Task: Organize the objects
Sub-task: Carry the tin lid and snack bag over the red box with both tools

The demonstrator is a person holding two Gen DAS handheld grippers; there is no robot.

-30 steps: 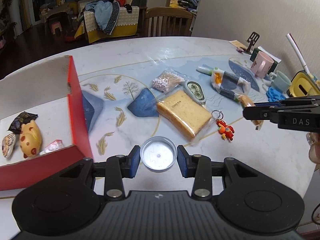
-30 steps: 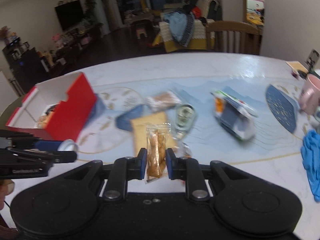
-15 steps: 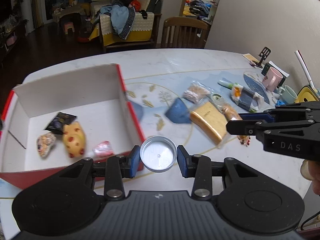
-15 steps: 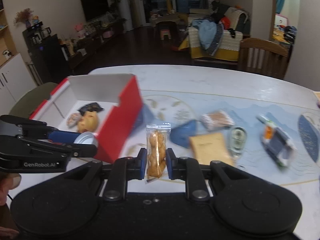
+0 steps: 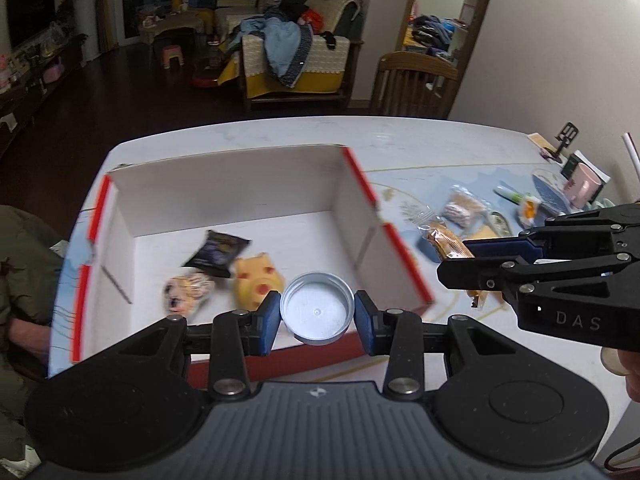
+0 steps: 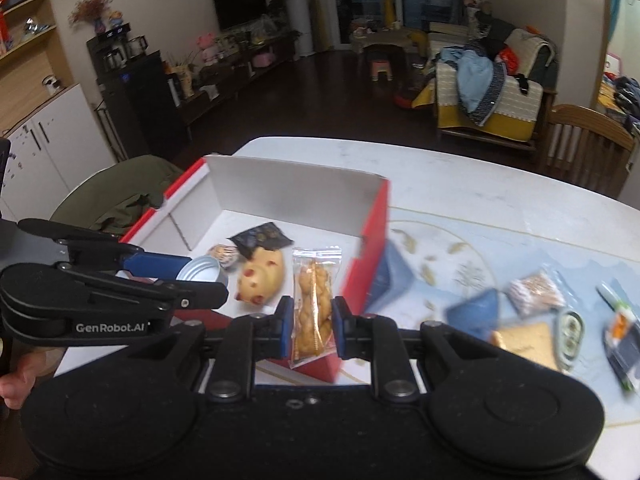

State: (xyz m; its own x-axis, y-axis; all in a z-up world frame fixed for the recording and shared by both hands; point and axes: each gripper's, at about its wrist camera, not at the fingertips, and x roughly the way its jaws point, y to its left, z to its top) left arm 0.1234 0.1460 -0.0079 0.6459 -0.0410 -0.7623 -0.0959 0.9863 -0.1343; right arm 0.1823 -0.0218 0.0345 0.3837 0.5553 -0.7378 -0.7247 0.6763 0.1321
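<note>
Between the blue pads of my left gripper (image 5: 317, 317) sits a round metal lid (image 5: 317, 314), clamped at its rim on both sides, hollow side facing the camera. Being round, it has no long axis; its open face tilts up and back toward me. It hangs above the near red wall of the box (image 5: 400, 248), just inside that edge.

My right gripper (image 6: 308, 322) is clenched on a clear packet of twisted pastry (image 6: 312, 304). The packet stands upright between the pads, long axis running away from me, sealed top edge pointing toward the far wall of the box (image 6: 296, 196). Its lower end is cut off behind the gripper body. It is held over the near right corner of the box.

Inside the box, on the white floor, lie a yellow pig toy (image 5: 256, 284), a dark snack packet (image 5: 218, 254) and a small patterned wrapped item (image 5: 188, 292); all three are smeared by motion blur, and the print on them cannot be read. The pig is partly hidden behind my left finger.

On the table (image 6: 460, 184) to the right of the box, well apart from it, lie a bread slice in wrap (image 6: 528, 342), a bag of cotton swabs (image 6: 536, 292) and further small items, too blurred to identify. A person's fingers (image 6: 16, 384) show at the left edge of the right wrist view.
</note>
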